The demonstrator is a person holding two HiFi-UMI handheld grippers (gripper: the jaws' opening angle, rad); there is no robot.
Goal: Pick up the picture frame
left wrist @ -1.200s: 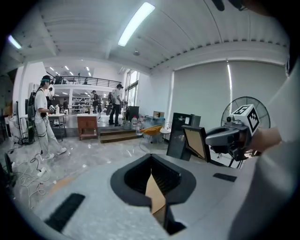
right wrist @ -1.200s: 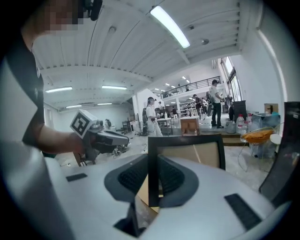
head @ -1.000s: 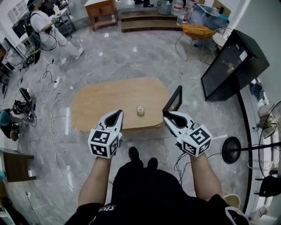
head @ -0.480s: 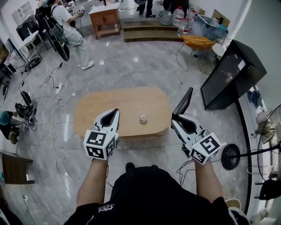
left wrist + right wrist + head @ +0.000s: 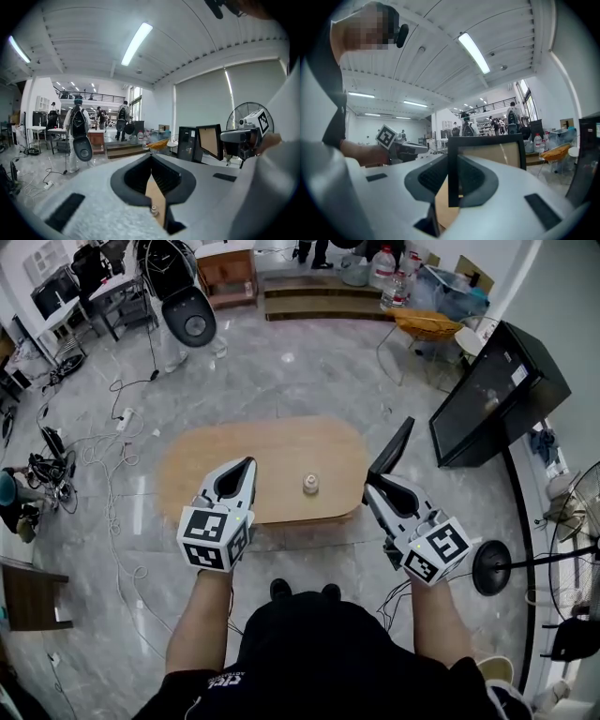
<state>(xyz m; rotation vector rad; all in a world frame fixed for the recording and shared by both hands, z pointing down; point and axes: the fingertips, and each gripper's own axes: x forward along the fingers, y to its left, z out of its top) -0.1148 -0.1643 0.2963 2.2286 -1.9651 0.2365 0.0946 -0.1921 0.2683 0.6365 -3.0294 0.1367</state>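
Note:
My right gripper [image 5: 373, 482] is shut on the left edge of the black picture frame [image 5: 391, 447] and holds it upright above the right end of the oval wooden table [image 5: 262, 451]. In the right gripper view the frame's [image 5: 453, 178] black border runs down between the jaws, its glass facing me. The frame [image 5: 209, 140] also shows from its brown back in the left gripper view. To the left, my left gripper [image 5: 247, 465] hovers above the table's front edge with its jaws [image 5: 151, 157] together and nothing between them.
A small cream round object [image 5: 310, 484] stands on the table near its front. At the right a big black screen [image 5: 492, 390] leans, with a fan's base [image 5: 490, 576] in front of it. Cables [image 5: 103, 465] trail over the floor at left. A person carrying a chair [image 5: 190, 313] stands far back.
Both grippers have risen, and the frame has come up with the right one, farther above the table's right end. The person at the back has moved right.

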